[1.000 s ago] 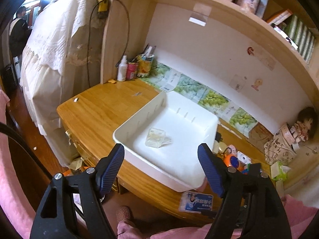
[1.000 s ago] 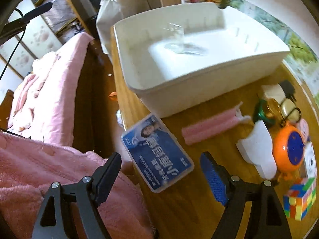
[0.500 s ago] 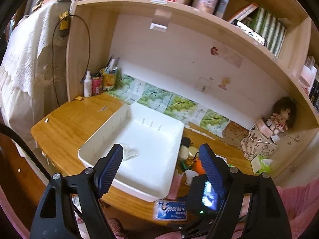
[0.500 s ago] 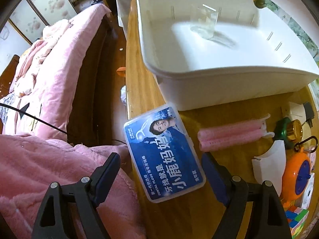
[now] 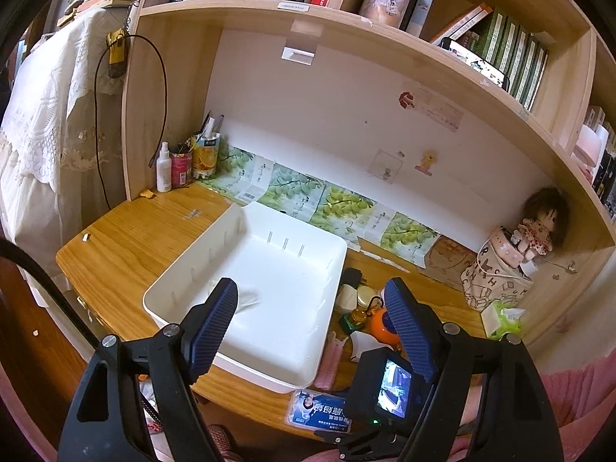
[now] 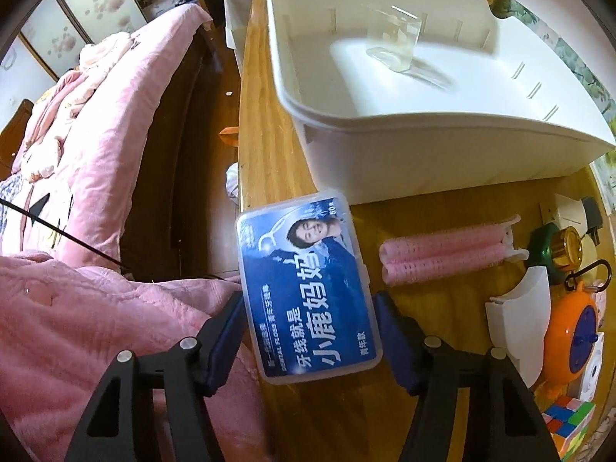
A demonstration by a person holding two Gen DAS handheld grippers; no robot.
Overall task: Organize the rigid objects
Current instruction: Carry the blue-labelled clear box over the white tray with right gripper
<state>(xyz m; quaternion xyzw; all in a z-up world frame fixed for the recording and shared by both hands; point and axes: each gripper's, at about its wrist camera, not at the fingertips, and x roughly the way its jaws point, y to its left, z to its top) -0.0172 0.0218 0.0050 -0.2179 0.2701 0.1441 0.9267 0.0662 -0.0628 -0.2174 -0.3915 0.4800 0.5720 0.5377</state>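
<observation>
Dental floss box (image 6: 308, 288): at desk edge; our right gripper (image 6: 308, 340) closing astride it for binning; left gripper (image 5: 313, 321) spread, idle.

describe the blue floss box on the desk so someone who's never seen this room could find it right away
Start at the big white bin on the wooden desk. The floss box lies flat just in front of it at the desk's edge, between the right gripper's closing jaws. It alone has a blue printed label; pink rollers lie beside it.
</observation>
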